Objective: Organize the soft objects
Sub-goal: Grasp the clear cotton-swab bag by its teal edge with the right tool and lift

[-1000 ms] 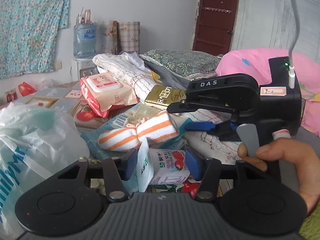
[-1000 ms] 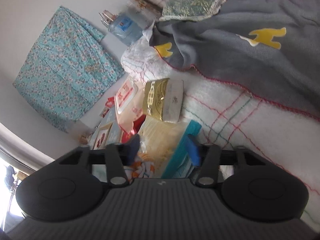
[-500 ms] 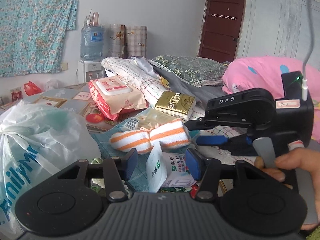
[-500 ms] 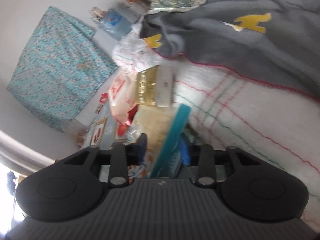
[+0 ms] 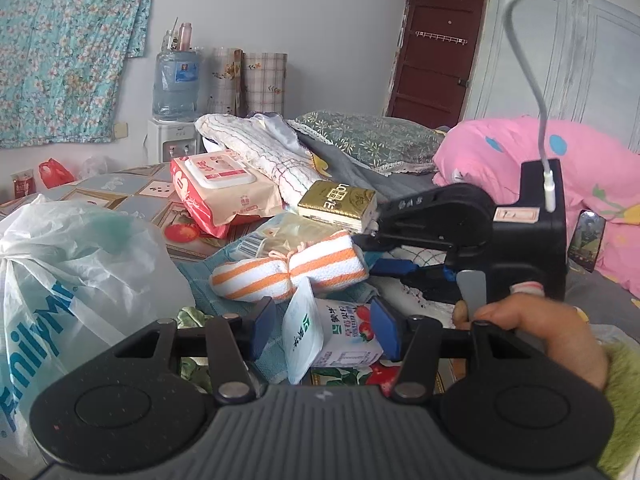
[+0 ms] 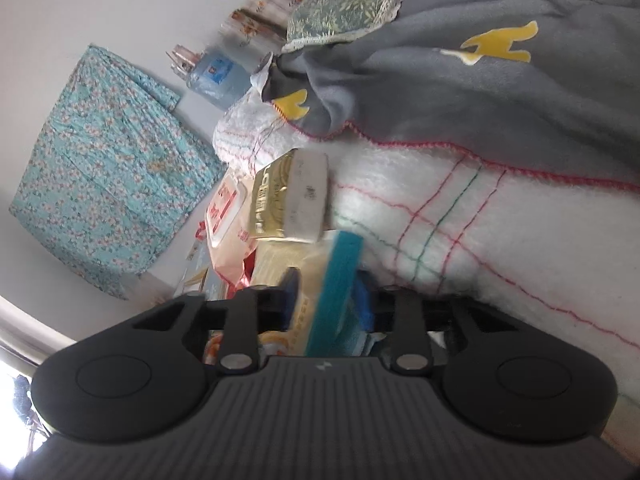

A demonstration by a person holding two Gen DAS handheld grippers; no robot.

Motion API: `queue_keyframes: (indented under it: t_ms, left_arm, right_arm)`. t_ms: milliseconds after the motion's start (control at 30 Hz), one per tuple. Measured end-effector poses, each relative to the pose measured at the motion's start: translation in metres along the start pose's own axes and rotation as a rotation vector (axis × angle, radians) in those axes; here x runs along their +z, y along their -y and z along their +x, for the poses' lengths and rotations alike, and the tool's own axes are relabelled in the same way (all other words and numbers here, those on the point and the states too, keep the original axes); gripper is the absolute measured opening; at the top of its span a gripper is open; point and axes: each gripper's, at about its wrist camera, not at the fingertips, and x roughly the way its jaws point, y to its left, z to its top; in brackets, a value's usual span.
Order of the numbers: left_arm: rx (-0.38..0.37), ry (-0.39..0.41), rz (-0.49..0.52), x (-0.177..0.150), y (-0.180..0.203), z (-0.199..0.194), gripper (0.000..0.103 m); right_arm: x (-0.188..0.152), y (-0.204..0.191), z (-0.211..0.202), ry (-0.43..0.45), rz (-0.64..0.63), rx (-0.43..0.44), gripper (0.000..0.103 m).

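My left gripper (image 5: 325, 328) sits low over the table, shut on a strawberry milk carton (image 5: 344, 336) with a white-green pouch (image 5: 302, 334) against it. Just beyond lies an orange-and-white striped towel roll (image 5: 288, 272). A person's hand (image 5: 540, 328) holds my right gripper (image 5: 375, 252), turned on its side, reaching in from the right behind that roll. In the right wrist view my right gripper (image 6: 326, 292) has its jaws closing, with the pads against a yellow pack (image 6: 298, 264) and the teal cloth (image 6: 340, 272) beneath it. A gold tissue pack (image 5: 338, 204) (image 6: 288, 200) lies just past them.
A red wet-wipes pack (image 5: 216, 184) leans behind the roll. A big white plastic bag (image 5: 80, 264) fills the left. A white checked blanket (image 6: 460, 232), a grey blanket (image 6: 480, 92) and a pink quilt (image 5: 540, 168) cover the bed. A phone (image 5: 588, 240) lies by the quilt.
My right gripper's jaws have narrowed onto the teal cloth and yellow pack, and it has rolled a little. The left gripper keeps the same hold in the same spot.
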Motion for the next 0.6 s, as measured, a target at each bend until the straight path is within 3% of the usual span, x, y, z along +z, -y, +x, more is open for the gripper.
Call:
queue_keyframes:
  t_ms: [167, 400, 600]
  left_arm:
    - [0.006, 0.001, -0.003, -0.001, -0.002, -0.003, 0.054]
    - [0.01, 0.014, -0.017, 0.0, -0.005, -0.014, 0.054]
    - [-0.019, 0.015, -0.041, 0.001, -0.009, -0.023, 0.054]
  right_arm:
    - [0.004, 0.003, -0.011, 0.048, 0.0, 0.081, 0.009]
    - [0.021, -0.037, -0.034, 0.123, -0.195, 0.169, 0.005]
    - [0.033, -0.058, -0.064, 0.135, -0.296, 0.224, 0.005]
